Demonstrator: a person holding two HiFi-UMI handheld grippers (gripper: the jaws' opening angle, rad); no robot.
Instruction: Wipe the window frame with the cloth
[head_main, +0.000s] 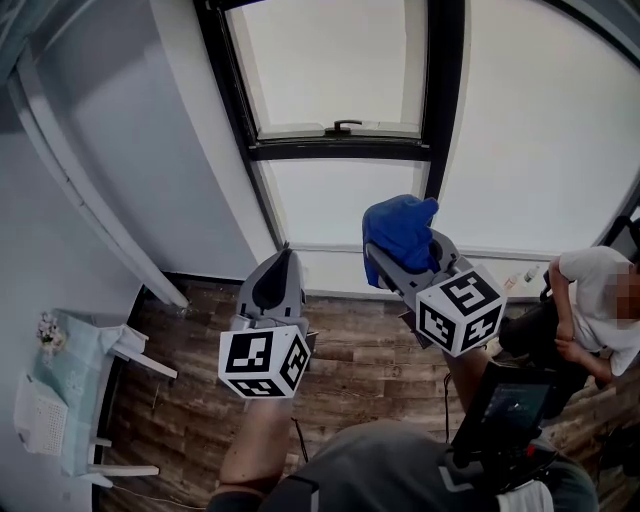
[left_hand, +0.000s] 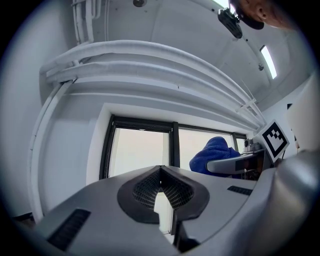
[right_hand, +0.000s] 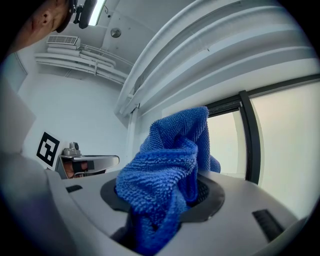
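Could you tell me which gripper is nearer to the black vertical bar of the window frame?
Right. The right gripper, shut on the blue cloth, is just below the black vertical bar in the head view; the left gripper is farther off to its left.

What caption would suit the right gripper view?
Right gripper clamps a crumpled blue microfibre cloth, with the black window frame beyond.

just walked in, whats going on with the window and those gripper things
A person holds a gripper in each hand, facing a black window frame. The right gripper is clamped on a bunched blue cloth, held up near the frame's vertical bar; whether the cloth touches it can't be told. The left gripper is shut on nothing, held alongside. A seated person is off to the right.
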